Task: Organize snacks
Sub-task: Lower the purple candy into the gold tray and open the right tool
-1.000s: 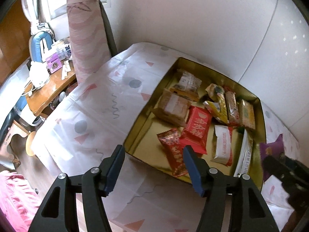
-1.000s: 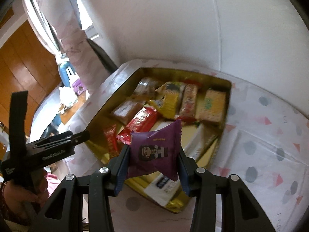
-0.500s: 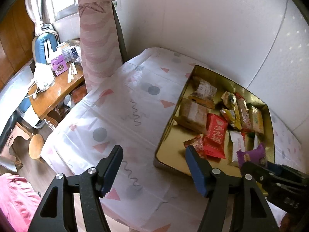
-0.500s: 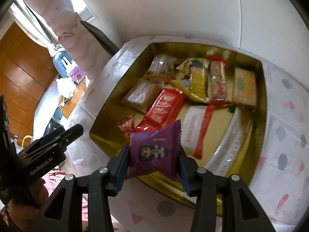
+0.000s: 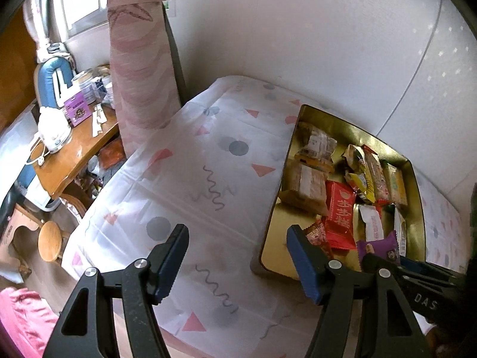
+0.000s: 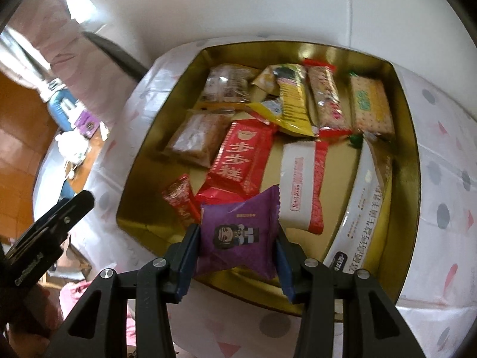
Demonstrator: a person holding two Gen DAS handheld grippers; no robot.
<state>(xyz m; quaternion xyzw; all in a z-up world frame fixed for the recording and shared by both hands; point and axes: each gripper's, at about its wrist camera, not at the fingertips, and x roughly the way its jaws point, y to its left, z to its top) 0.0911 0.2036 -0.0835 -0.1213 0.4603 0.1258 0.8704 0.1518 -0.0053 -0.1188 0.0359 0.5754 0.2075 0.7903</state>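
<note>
While the right gripper point(image 6: 235, 238) has its fingers clamped on a purple snack pack point(image 6: 238, 235) over the gold tin's point(image 6: 143, 223) 6 o'clock edge, left gripper point(image 5: 237, 256) fingers apart with nothing between, just been widening, above the patterned counter point(image 5: 193, 164) at the tin's 9 o'clock.

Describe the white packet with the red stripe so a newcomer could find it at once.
Start at the gold tin on the patterned tablecloth. Near its middle, right of the big red packet, lies the white packet. It alone is white with a red band down its right edge.
</note>
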